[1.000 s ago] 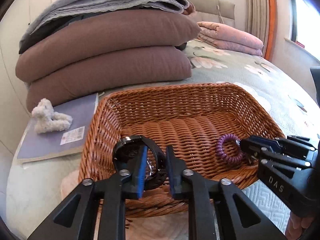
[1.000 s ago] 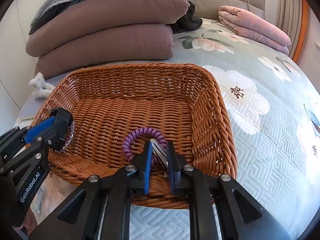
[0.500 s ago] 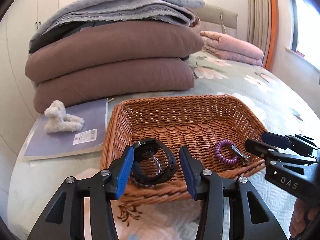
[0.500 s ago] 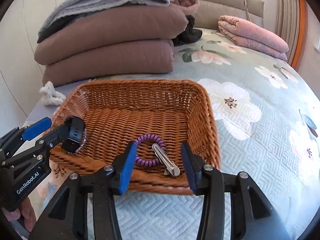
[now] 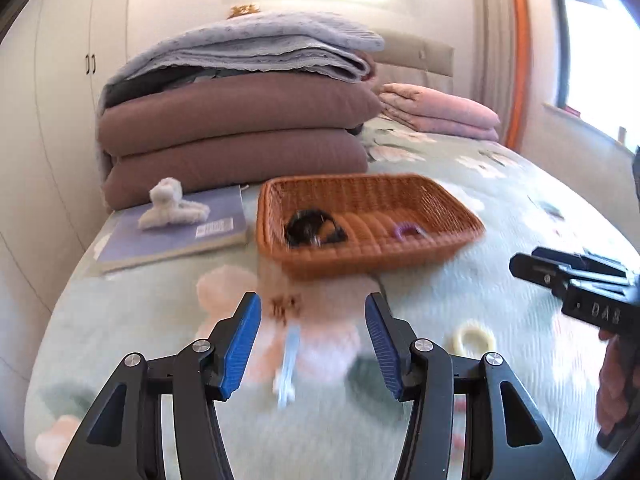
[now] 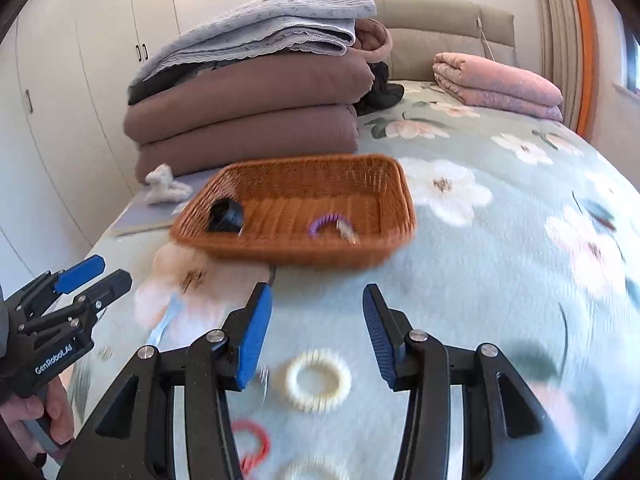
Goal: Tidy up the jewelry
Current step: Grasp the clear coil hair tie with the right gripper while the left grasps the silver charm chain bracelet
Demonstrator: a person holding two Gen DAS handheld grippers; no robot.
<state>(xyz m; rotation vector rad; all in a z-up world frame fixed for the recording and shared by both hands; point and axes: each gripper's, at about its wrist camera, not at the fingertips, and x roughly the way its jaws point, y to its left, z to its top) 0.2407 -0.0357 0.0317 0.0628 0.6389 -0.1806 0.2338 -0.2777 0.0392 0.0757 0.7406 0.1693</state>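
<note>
A brown wicker basket (image 5: 460, 236) (image 6: 384, 252) sits on the bed. In it lie a black watch (image 5: 314, 229) (image 6: 227, 216) and a purple coil bracelet (image 5: 406, 230) (image 6: 326, 222) with a silver clip (image 6: 347, 232). My left gripper (image 5: 312, 344) is open and empty, pulled back over a pale blue clip (image 5: 289, 364) (image 6: 164, 322). My right gripper (image 6: 316, 338) is open and empty above a cream coil ring (image 6: 318, 380) (image 5: 474, 340). A red coil ring (image 6: 252, 444) lies near the front edge. The frames are motion-blurred.
Folded brown and grey quilts (image 5: 236, 132) are stacked behind the basket. A lilac book (image 5: 172, 236) with a white fluffy clip (image 5: 170, 204) lies left of it. A pink folded blanket (image 6: 500, 84) is at the far right. The floral bedspread (image 6: 520, 280) lies all around.
Both grippers have opened, let go of the watch and the clip with the purple bracelet in the basket, and pulled back and up. More items on the bedspread have come into view.
</note>
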